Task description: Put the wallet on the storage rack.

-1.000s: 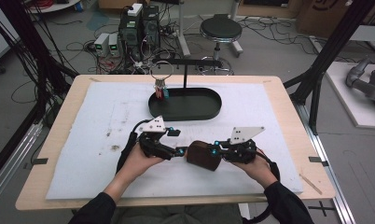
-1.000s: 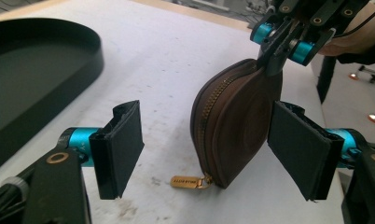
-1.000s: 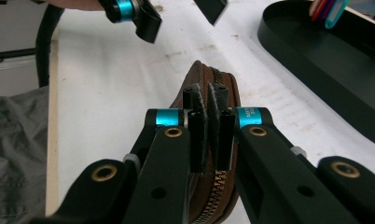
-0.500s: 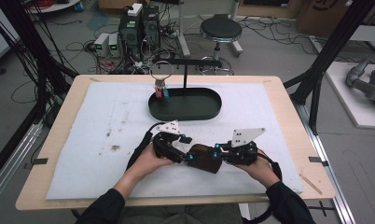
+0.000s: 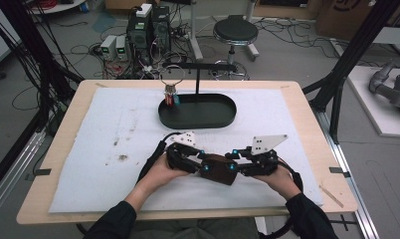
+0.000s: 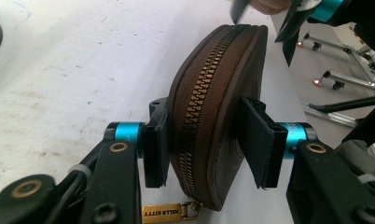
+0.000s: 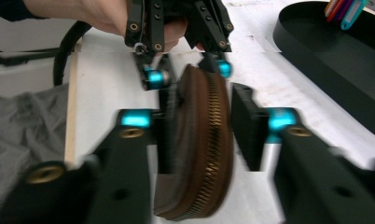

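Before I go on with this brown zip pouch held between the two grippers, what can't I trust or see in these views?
- Right gripper: its own view is motion-blurred, so whether both jaws press the pouch is unclear.
- Pouch contents: zip closed, inside hidden.
- Zip pull tag: cut by the bottom edge of the left gripper view.
- Coloured items in the black tray: too small in the high view, cropped in the right gripper view.

Pouch (image 5: 219, 169) btwn both grippers, tray (image 5: 197, 117) behind, on mat (image 5: 88, 144).
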`<state>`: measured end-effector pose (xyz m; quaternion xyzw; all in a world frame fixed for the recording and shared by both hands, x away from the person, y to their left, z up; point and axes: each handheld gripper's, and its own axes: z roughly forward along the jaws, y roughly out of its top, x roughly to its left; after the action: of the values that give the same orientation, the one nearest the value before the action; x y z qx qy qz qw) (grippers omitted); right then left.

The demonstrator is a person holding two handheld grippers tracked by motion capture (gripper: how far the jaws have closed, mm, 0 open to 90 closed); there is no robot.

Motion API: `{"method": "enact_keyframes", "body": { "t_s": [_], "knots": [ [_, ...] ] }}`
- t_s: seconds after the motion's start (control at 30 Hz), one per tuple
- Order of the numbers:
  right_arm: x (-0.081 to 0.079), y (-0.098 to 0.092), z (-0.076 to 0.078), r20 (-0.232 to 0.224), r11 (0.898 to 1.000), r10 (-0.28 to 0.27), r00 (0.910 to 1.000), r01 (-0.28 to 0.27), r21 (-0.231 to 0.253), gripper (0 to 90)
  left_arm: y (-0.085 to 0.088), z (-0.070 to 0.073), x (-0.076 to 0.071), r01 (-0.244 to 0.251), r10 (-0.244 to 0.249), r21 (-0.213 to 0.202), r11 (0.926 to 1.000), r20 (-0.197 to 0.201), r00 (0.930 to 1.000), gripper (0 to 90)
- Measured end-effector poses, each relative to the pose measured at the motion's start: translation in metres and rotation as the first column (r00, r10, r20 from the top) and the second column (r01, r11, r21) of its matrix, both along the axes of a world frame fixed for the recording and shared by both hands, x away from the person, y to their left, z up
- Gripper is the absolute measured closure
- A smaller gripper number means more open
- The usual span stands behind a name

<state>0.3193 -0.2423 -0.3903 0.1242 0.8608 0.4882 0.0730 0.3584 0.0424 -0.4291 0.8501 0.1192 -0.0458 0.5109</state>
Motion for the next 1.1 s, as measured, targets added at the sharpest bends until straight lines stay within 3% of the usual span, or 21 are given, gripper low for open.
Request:
{"method": "enact_keyframes", "body": {
  "t_s": [0.07, 0.23, 0.33, 0.4, 0.53, 0.73, 0.97, 1.1],
  "knots": [
    [0.003, -0.005, 0.000, -0.029, 0.999, -0.026, 0.9993, 0.027, 0.023, 52.3, 0.000, 0.001, 0.000, 0.003, -0.003, 0.000, 1.0000, -0.001, 1.0000, 56.6],
    [0.011, -0.018, -0.002, -0.108, 0.994, -0.080, 0.9909, 0.088, 0.065, 41.2, 0.005, 0.006, -0.001, -0.025, 0.026, -0.044, 0.9987, 0.019, 0.9995, 64.0],
    [0.014, -0.022, -0.004, -0.132, 0.991, -0.105, 0.9857, 0.115, 0.073, 38.4, 0.009, 0.011, -0.003, -0.062, 0.065, -0.045, 0.9971, 0.065, 0.9958, 66.9],
    [0.015, -0.022, -0.004, -0.141, 0.989, -0.120, 0.9827, 0.131, 0.071, 36.5, 0.012, 0.011, -0.002, -0.067, 0.070, -0.061, 0.9959, 0.051, 0.9962, 67.2],
    [0.017, -0.021, -0.007, -0.159, 0.990, -0.125, 0.9794, 0.134, 0.052, 35.8, 0.015, 0.012, -0.003, -0.060, 0.064, -0.066, 0.9960, 0.062, 0.9960, 67.7],
    [0.018, -0.020, -0.008, -0.163, 0.990, -0.117, 0.9797, 0.128, 0.056, 35.8, 0.019, 0.017, -0.004, -0.036, 0.043, -0.137, 0.9899, 0.050, 0.9978, 67.9],
    [0.018, -0.016, -0.009, -0.164, 0.995, -0.079, 0.9832, 0.089, 0.053, 39.7, 0.020, 0.022, -0.007, -0.012, 0.023, -0.169, 0.9856, 0.061, 0.9979, 68.0],
    [0.019, -0.015, -0.010, -0.164, 0.996, -0.063, 0.9845, 0.074, 0.059, 46.7, 0.021, 0.023, -0.007, -0.010, 0.022, -0.181, 0.9835, 0.063, 0.9977, 67.9]
  ]
}}
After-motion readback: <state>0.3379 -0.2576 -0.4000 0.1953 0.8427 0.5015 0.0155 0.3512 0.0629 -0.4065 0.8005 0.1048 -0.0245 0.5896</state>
